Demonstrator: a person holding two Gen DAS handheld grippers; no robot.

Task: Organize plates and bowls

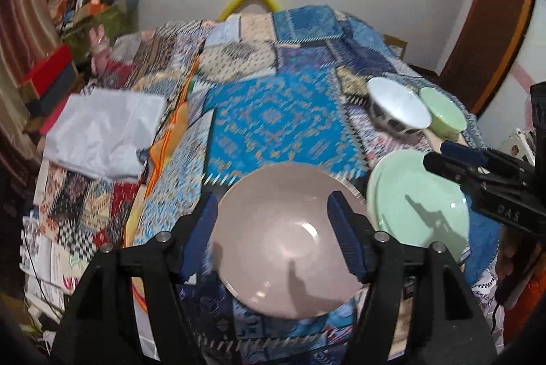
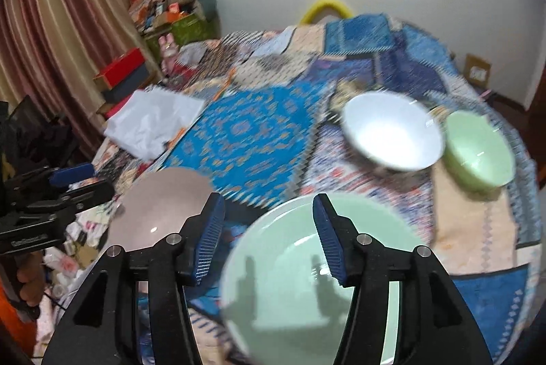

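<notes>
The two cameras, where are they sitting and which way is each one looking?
Left wrist view: sits on the left gripper, looking forward and down at the pink plate; its own open fingers show.
Right wrist view: sits on the right gripper, looking down at the green plate; its open fingers show.
Shared: both plates, the white bowl, the green bowl, and each other's gripper.

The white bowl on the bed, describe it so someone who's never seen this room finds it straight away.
On the patchwork quilt, look toward the right side, past the green plate. Two bowls sit together: the white bowl is the larger, beside the smaller green bowl.
</notes>
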